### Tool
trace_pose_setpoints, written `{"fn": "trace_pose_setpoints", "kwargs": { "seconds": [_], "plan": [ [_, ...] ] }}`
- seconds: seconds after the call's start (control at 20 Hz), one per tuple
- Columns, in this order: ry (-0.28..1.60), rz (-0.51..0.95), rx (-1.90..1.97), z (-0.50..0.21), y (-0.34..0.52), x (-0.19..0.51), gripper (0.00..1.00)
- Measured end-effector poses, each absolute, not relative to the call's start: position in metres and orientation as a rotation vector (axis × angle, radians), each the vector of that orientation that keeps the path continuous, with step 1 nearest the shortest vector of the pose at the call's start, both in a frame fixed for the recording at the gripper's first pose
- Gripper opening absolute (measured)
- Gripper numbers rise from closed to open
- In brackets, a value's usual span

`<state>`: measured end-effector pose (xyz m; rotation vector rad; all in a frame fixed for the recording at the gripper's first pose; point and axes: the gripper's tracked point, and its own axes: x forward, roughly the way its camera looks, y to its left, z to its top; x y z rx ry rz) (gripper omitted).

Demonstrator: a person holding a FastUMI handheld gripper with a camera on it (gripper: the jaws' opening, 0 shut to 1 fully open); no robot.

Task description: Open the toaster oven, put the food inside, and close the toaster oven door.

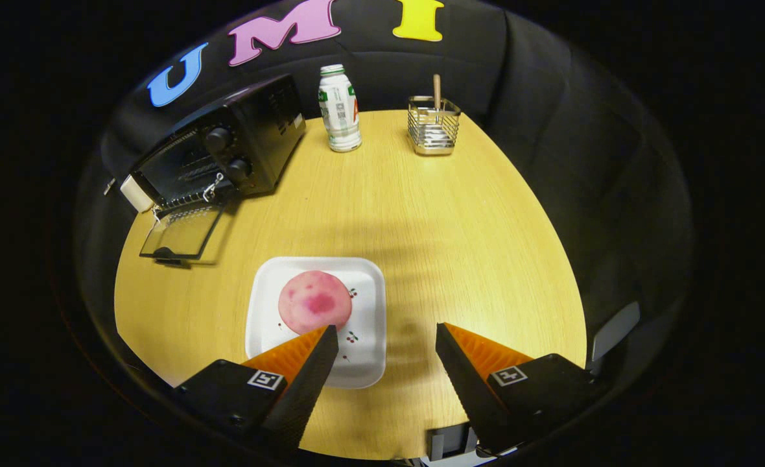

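A black toaster oven (227,152) stands at the far left of the wooden table (434,220), its glass door (181,232) folded down flat in front of it. A round pink bun (314,301) lies on a white square plate (356,285) just ahead of my left finger. My gripper (387,332) hovers above the table's near part, open, with nothing between its orange fingers (480,353). The left fingertip overlaps the plate's near edge in the view; whether it touches is unclear.
A white drink bottle (339,108) stands at the back of the table beside the oven. To its right sits a wire utensil holder (432,125) with a wooden handle in it. Black cloth walls close in around the table.
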<state>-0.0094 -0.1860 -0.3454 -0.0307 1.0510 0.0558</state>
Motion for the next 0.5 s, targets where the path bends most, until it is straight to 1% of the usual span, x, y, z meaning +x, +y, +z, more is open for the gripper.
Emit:
{"fn": "trace_pose_setpoints", "kwargs": {
  "seconds": [0.25, 0.35, 0.45, 0.5],
  "plan": [
    [1.164, 0.083, 0.002, -0.376, -0.184, -0.013, 0.99],
    [1.201, 0.098, -0.016, -0.385, -0.183, -0.015, 0.93],
    [1.194, 0.106, -0.025, -0.385, -0.182, -0.012, 0.86],
    [1.204, 0.1, -0.042, -0.385, -0.185, -0.012, 0.77]
  ]
}}
